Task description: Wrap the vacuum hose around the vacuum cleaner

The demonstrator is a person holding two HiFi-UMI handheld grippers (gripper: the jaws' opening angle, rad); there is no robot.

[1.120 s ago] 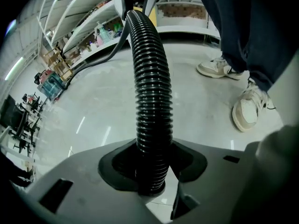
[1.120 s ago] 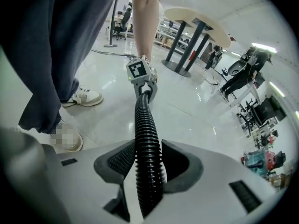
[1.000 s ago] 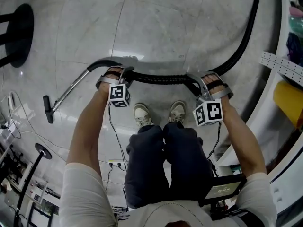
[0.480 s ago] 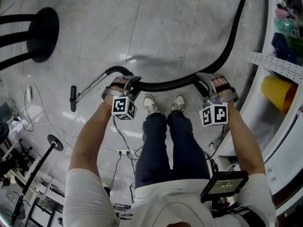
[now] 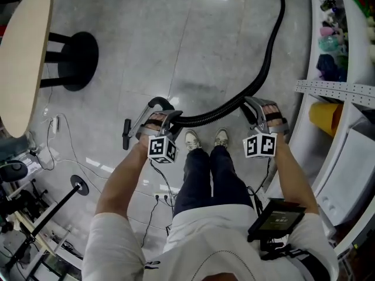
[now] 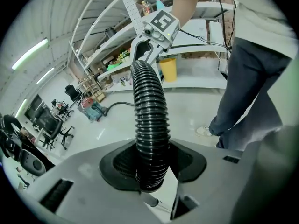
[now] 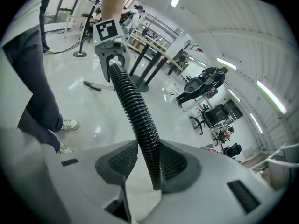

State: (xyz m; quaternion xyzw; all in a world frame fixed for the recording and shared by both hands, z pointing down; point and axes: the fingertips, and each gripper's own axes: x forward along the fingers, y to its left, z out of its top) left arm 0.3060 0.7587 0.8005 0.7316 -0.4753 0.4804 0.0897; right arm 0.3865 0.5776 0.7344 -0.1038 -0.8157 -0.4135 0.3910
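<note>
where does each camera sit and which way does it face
Head view: on the person's head, facing steeply down at the floor; shows both arms, legs, left gripper and right gripper on the hose.
Left gripper view: on the left gripper, facing along its jaws, clamped on the hose, toward the right gripper; legs at right.
Right gripper view: on the right gripper, facing the left gripper; jaws closing on the hose; legs at left.
Shared: each gripper view sees the other gripper along the hose.
</note>
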